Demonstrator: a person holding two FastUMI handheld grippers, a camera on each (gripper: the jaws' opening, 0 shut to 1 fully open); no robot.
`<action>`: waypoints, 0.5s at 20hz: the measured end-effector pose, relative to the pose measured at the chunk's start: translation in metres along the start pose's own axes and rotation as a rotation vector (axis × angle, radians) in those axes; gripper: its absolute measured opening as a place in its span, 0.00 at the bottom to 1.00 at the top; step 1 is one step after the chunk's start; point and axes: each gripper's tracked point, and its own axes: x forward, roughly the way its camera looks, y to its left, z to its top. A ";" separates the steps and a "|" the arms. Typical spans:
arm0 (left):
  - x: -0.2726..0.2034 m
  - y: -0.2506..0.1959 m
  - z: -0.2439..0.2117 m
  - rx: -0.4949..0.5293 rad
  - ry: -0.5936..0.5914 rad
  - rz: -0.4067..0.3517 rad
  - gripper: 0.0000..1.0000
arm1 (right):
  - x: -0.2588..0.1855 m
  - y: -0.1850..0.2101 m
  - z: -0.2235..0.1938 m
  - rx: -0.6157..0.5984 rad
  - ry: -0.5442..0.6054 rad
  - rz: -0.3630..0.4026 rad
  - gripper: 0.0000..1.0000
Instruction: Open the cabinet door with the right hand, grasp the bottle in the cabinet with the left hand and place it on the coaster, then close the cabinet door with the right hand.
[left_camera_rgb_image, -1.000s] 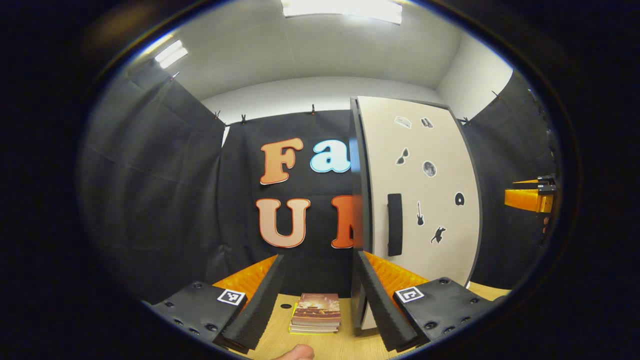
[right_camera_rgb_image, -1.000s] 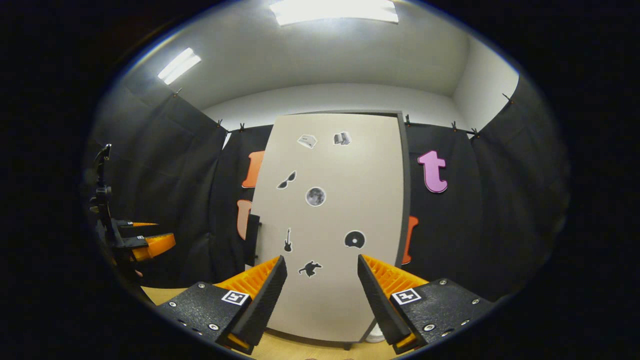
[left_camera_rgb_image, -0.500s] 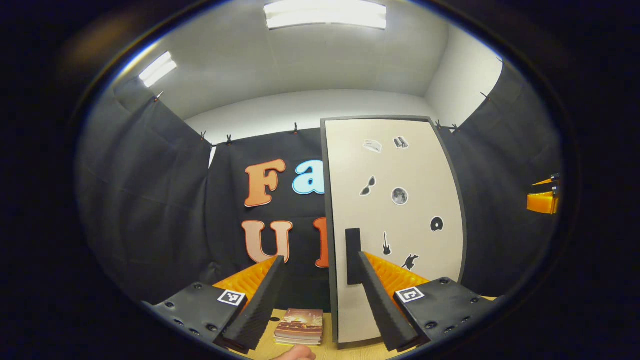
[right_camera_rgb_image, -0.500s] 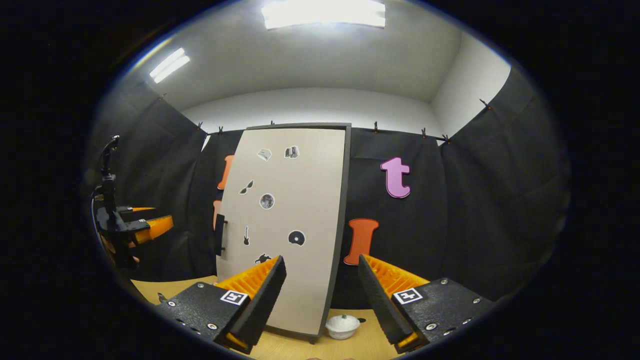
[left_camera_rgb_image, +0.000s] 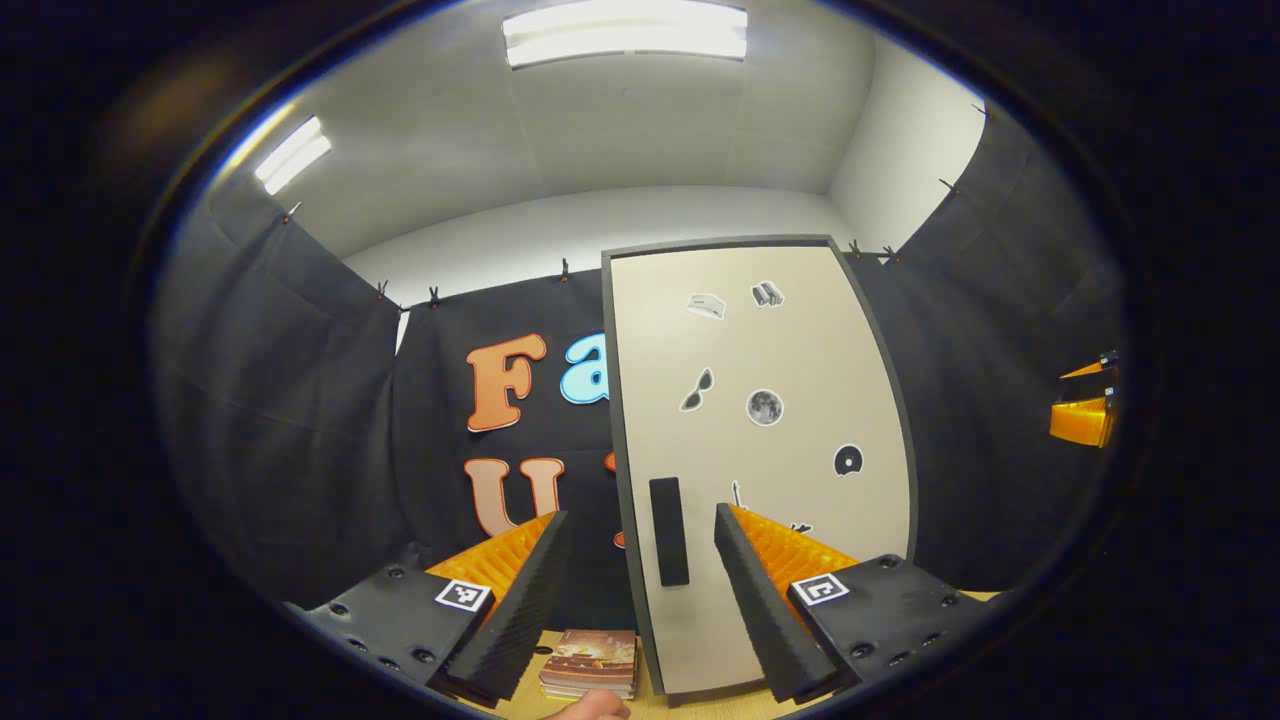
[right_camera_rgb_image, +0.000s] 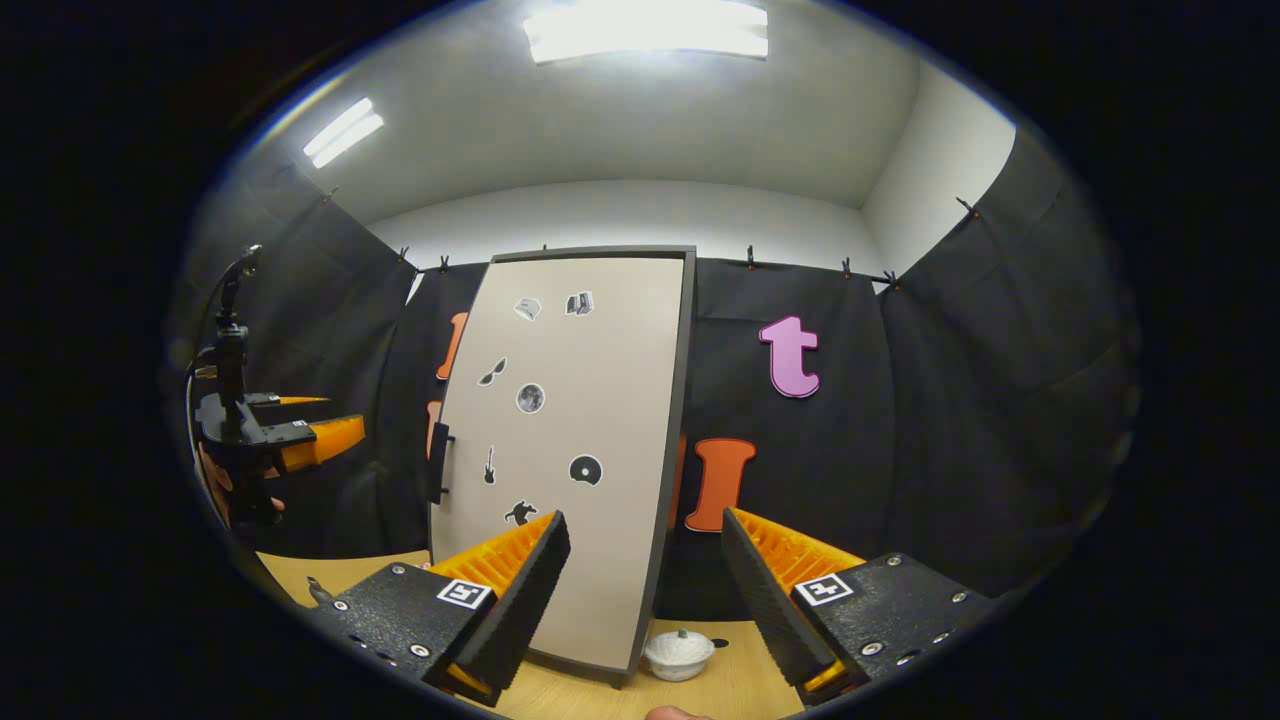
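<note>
L gripper (left_camera_rgb_image: 635, 590) jaws spread wide, nothing betw. them. Straight ahead at 12 o'clock stands the cabinet door (left_camera_rgb_image: 760, 450), pale w/ dark edge and small stickers, shut flush; its black handle (left_camera_rgb_image: 668, 531) sits just betw. the fingers but apart from both. Stack of books (left_camera_rgb_image: 590, 663) on the wooden table (left_camera_rgb_image: 520, 705) at 6 o'clock, left of the cabinet.

R gripper (right_camera_rgb_image: 645, 590) also wide open, empty, held back from the door, which sits at 11 o'clock. Small white lidded bowl (right_camera_rgb_image: 679, 654) on the table at 6 o'clock, by the cabinet's right corner. Can't see the bottle or coaster from here.
</note>
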 end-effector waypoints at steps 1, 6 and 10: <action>-0.001 -0.002 0.001 -0.007 -0.006 -0.004 0.94 | 0.001 0.003 -0.001 0.001 -0.003 0.003 0.97; -0.005 -0.001 0.006 -0.016 -0.036 -0.008 0.94 | 0.015 0.014 -0.008 0.001 -0.013 0.030 0.97; -0.002 -0.005 0.006 0.030 -0.043 -0.001 0.94 | 0.034 0.024 -0.016 0.019 -0.008 0.053 0.94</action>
